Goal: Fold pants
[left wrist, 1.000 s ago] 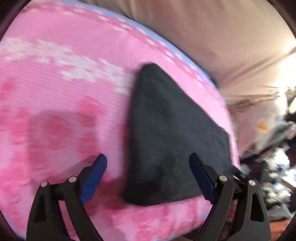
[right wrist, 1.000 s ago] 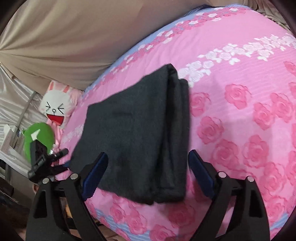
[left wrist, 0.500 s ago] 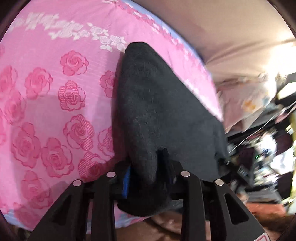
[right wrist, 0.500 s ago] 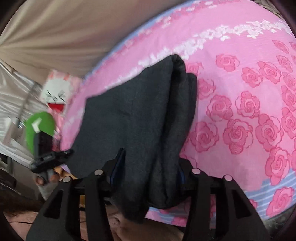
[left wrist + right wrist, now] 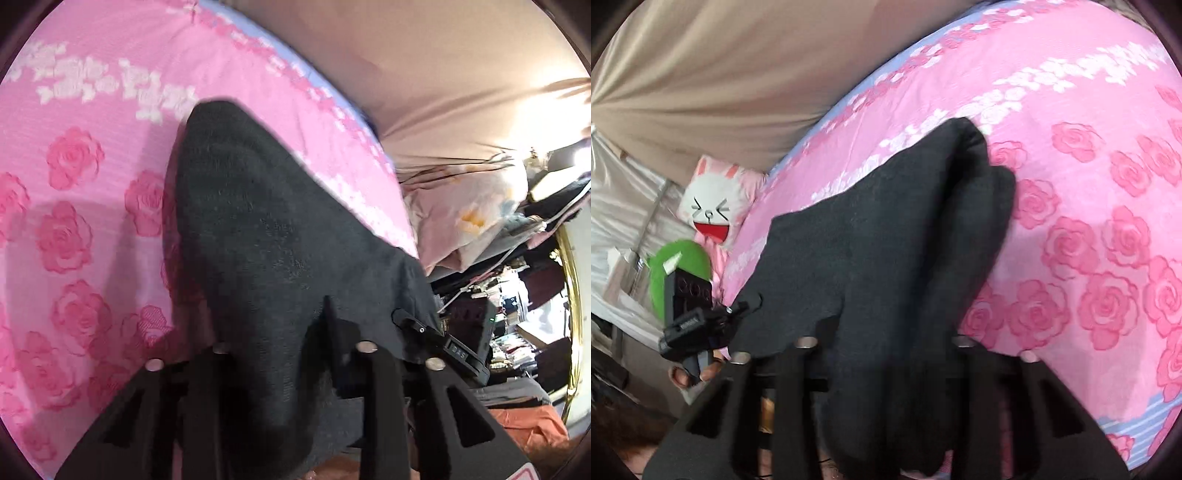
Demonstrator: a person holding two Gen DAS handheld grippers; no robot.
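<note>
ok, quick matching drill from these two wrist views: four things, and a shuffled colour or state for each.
Things:
1. folded pants
2. bedsheet
3. bunny pillow
4. left gripper

Descriptions:
A. white face, red open mouth
B. shut on dark fabric
C. pink with roses
D. dark grey, near the bed's edge

Pairs: 1-D, 2-C, 3-A, 4-B

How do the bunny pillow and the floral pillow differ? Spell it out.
The bunny pillow carries a white cartoon rabbit face with a red open mouth; the floral pillow is pale with soft yellow flowers. The bunny pillow shows in the right wrist view, the floral pillow in the left. Both lie beside the pink rose bedsheet.
</note>
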